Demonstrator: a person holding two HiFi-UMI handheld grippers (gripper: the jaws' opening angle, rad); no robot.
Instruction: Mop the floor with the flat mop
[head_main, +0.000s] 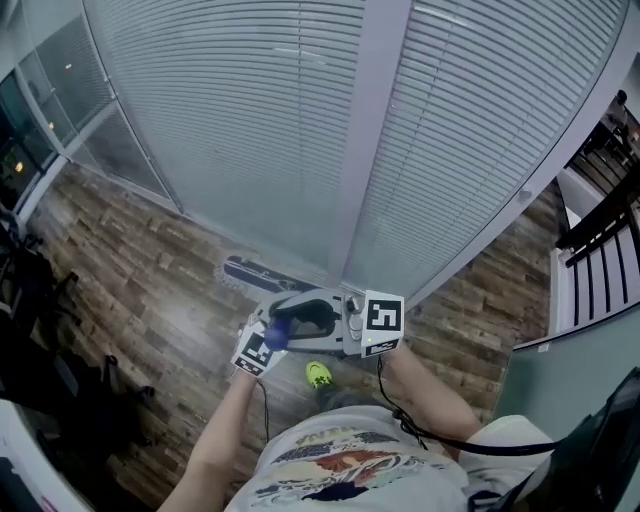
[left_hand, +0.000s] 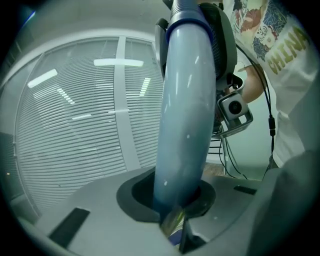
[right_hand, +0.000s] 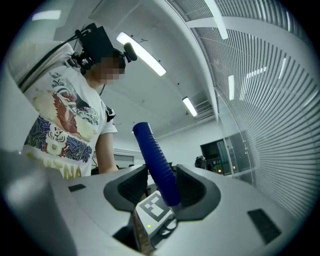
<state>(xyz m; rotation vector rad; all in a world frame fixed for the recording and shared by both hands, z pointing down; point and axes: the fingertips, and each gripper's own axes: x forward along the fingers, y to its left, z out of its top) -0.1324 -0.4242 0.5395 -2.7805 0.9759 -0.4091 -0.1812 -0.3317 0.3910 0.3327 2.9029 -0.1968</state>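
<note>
The flat mop's head (head_main: 258, 272) lies on the wood floor (head_main: 130, 270) at the foot of the glass wall. Its pale blue-grey pole (left_hand: 185, 125) rises steeply between the jaws of my left gripper (left_hand: 172, 200), which is shut on it. Higher up, my right gripper (right_hand: 162, 187) is shut on the pole's dark blue grip (right_hand: 155, 160). In the head view both grippers meet in front of my chest, the left gripper (head_main: 268, 338) by its marker cube, the right gripper (head_main: 305, 318) beside it. The blue grip end (head_main: 277, 333) pokes up between them. The lower pole is hidden behind the grippers.
A glass wall with closed blinds (head_main: 300, 130) and a pale post (head_main: 365, 150) runs along just beyond the mop head. My yellow-green shoe (head_main: 318, 375) stands below the grippers. Dark equipment (head_main: 40, 330) crowds the left side. A black railing (head_main: 600, 260) stands at the right.
</note>
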